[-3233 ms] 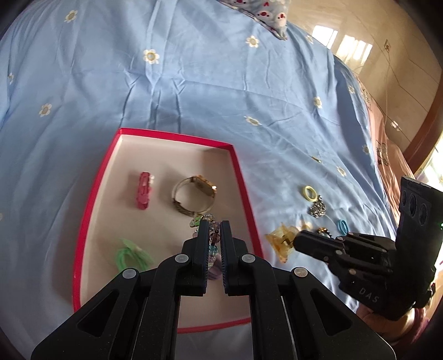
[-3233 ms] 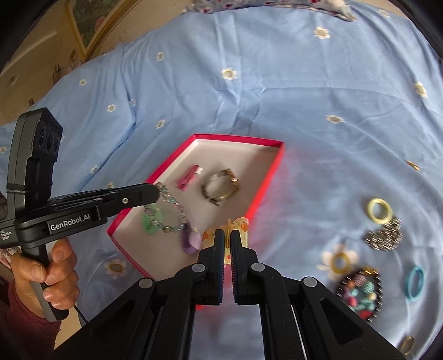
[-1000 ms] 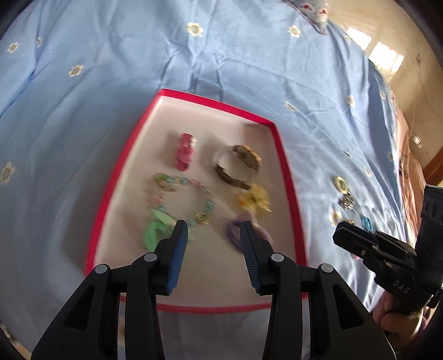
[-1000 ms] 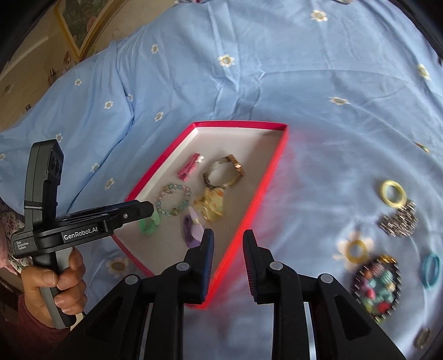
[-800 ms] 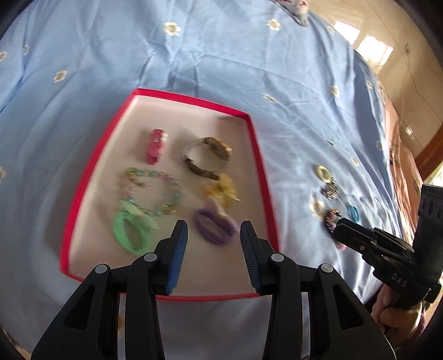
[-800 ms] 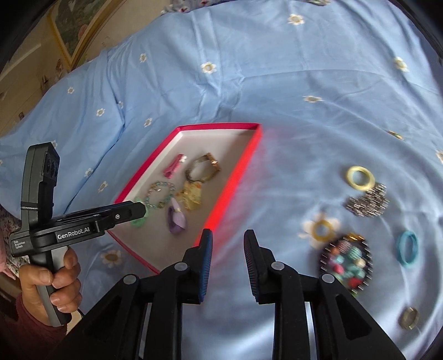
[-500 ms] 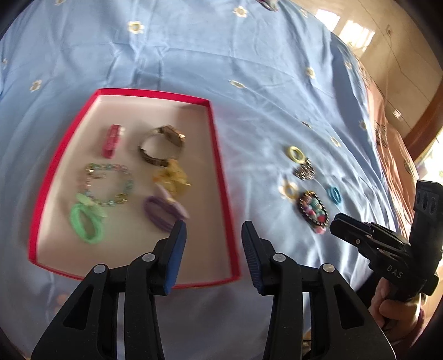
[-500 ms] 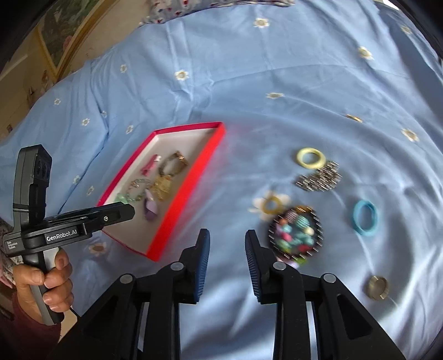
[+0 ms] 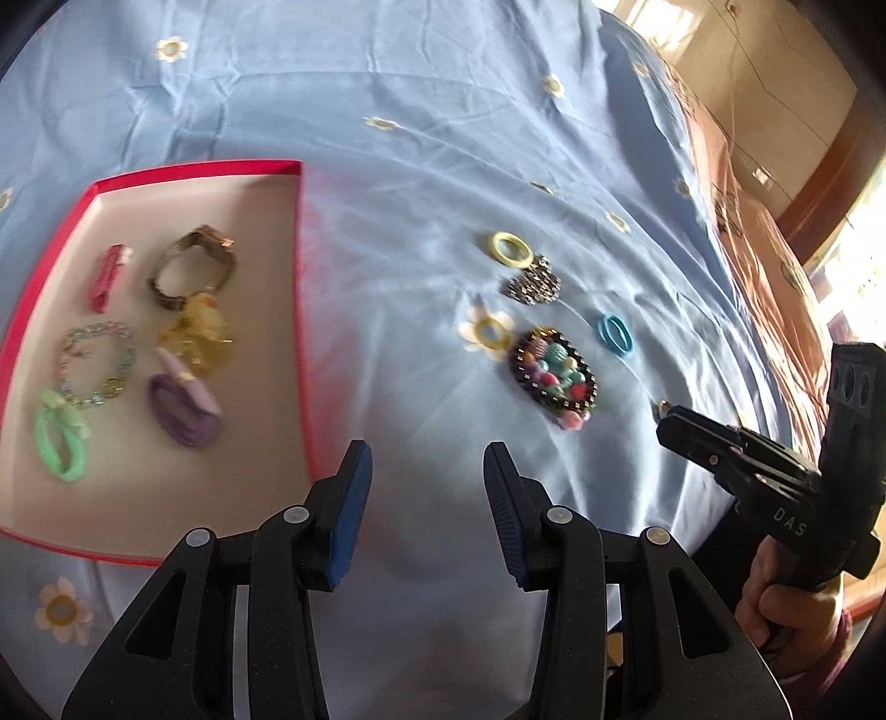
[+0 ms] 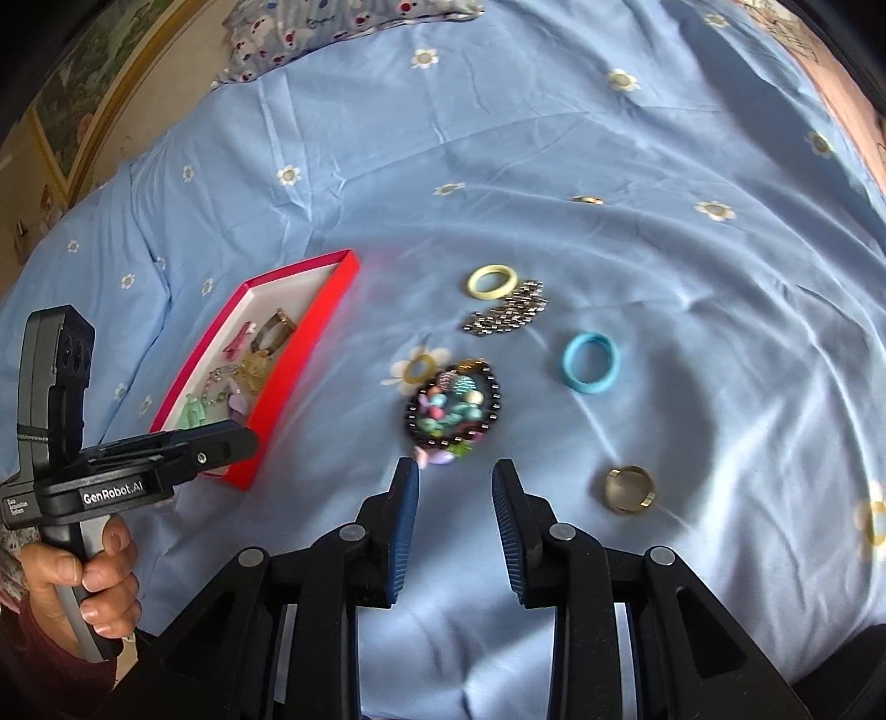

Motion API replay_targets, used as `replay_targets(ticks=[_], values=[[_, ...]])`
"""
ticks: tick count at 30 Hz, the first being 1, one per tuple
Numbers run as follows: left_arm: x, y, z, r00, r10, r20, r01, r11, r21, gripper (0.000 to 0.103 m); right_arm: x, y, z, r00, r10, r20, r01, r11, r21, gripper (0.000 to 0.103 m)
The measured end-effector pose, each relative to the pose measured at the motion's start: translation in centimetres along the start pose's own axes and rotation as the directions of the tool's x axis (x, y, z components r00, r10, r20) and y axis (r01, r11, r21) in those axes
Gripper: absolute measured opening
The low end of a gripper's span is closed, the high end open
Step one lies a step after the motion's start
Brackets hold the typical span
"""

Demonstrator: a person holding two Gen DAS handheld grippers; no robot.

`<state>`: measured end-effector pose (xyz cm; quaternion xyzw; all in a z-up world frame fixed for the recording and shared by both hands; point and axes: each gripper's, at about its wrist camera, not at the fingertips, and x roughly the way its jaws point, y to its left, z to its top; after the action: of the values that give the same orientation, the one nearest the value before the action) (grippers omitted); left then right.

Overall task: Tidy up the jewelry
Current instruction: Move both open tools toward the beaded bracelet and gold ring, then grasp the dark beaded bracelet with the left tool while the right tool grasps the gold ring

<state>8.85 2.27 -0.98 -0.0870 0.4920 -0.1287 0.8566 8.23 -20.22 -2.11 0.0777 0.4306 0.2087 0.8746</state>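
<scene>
A red-rimmed box (image 9: pixel 302 310) (image 10: pixel 302 346) on the blue bedspread holds a pink clip (image 9: pixel 105 274), a watch (image 9: pixel 191 268), a beaded bracelet (image 9: pixel 97 360), a yellow piece (image 9: pixel 196 338), a purple band (image 9: pixel 185 412) and a green band (image 9: pixel 58 440). Loose on the spread to its right lie a yellow ring (image 10: pixel 492 281), a silver chain piece (image 10: pixel 506 317), a blue band (image 10: pixel 590 363), a black-rimmed multicoloured bead cluster (image 10: pixel 451 407) and a gold ring (image 10: pixel 628 488). My left gripper (image 9: pixel 426 465) is open and empty beside the box's right wall. My right gripper (image 10: pixel 455 477) is open and empty just in front of the bead cluster.
A flowered pillow (image 10: pixel 354 22) lies at the far edge of the bed. A pink cover (image 9: pixel 775 288) and a wooden floor (image 9: pixel 764 72) show beyond the bed's right side. A hand (image 10: pixel 83 581) grips the left tool's handle at the bed's near edge.
Both grippers have swung to the right, away from over the box toward the loose pieces. The purple band and yellow piece now lie in the box, and both grippers stand open and empty.
</scene>
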Motion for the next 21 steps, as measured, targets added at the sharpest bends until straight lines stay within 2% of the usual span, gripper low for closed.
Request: replay_targets(ticks=[13, 21], values=[[2.8, -2.6, 1.9, 0.999, -0.034, -0.038, 0.036, 0.998, 0.047, 0.040, -1.7, -3.4, 0.1, 0.996, -0.083, 0.036, 0.082, 0.996, 0.036, 0.030], [5.5, -3.9, 3.2, 0.994, -0.072, -0.085, 0.077, 0.996, 0.051, 0.040, -1.4, -4.5, -0.2, 0.990, -0.141, 0.027, 0.141, 0.990, 0.026, 0.030]])
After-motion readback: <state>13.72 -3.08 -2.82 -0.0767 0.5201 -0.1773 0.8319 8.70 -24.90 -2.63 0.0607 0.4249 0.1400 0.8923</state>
